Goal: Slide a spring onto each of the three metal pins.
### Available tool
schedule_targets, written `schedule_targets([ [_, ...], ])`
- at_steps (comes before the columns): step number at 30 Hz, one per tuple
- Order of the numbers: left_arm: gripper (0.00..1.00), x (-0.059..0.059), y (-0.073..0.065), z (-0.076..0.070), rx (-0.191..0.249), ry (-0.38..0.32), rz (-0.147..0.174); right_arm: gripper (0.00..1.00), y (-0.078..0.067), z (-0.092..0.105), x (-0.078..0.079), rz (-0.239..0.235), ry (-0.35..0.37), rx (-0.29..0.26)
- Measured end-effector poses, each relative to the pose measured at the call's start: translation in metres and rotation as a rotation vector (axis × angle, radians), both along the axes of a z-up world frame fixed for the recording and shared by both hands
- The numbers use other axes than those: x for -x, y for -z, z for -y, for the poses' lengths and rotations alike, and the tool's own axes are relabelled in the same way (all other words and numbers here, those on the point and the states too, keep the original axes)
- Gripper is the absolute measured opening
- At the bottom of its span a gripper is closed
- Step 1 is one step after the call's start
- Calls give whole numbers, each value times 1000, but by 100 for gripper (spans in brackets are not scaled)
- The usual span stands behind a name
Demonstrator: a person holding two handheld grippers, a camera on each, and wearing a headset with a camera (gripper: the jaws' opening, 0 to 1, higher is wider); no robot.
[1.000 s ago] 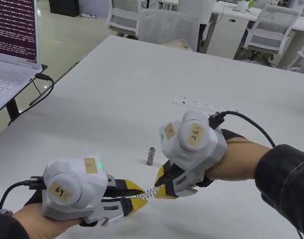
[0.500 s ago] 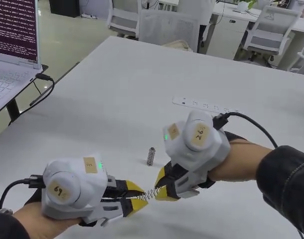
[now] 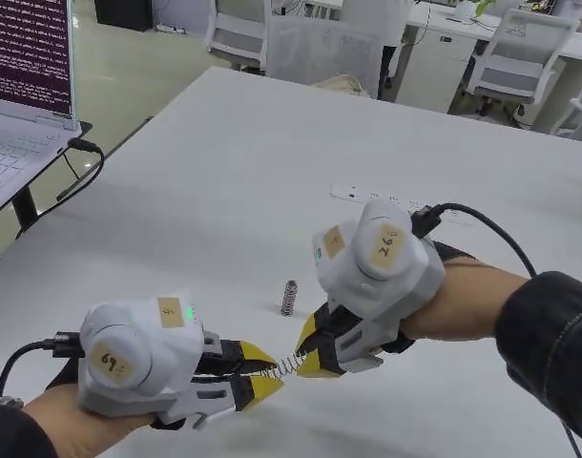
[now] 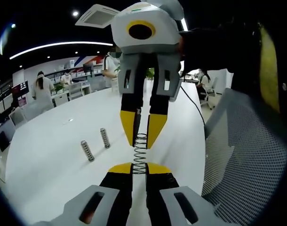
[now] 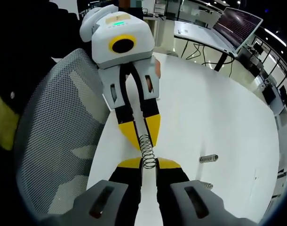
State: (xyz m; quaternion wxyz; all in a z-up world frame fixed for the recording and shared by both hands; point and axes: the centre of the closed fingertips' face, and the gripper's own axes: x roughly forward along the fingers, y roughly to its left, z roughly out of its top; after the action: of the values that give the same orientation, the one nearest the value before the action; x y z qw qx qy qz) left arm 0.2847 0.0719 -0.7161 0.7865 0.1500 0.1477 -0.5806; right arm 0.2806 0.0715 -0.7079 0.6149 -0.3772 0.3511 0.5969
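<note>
**Last spring held between both grippers, on my side of the power strip**

I am clamping the left gripper on one end of the spring and the right gripper on the other end. Both pairs of jaws are drawn together on the coil, tips facing each other just above the table; whether a pin is running inside the coil I cannot tell. Between the power strip and the grippers a sprung pin is standing upright, and the left gripper view is showing a second sprung pin standing near it, so I am judging two pins done and this one in hand. Next I am expecting to need both grippers in line, with one easing its hold so the coil can travel without buckling
</note>
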Motion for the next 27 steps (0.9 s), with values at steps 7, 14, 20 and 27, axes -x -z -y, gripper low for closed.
schedule_targets([
  [7, 2, -1, 0, 0, -2, 0, 4, 8, -11, -12, 4, 14, -25, -22],
  [14, 2, -1, -1, 1, 1, -3, 4, 8, -15, -21, 5, 25, -43, -40],
  [20, 2, -1, 0, 0, -6, -4, -2, 8, -12, -20, 4, 6, -33, -50],
  [27, 2, -1, -3, 1, 20, -4, -4, 10, -9, -21, 5, -16, -26, -64],
])
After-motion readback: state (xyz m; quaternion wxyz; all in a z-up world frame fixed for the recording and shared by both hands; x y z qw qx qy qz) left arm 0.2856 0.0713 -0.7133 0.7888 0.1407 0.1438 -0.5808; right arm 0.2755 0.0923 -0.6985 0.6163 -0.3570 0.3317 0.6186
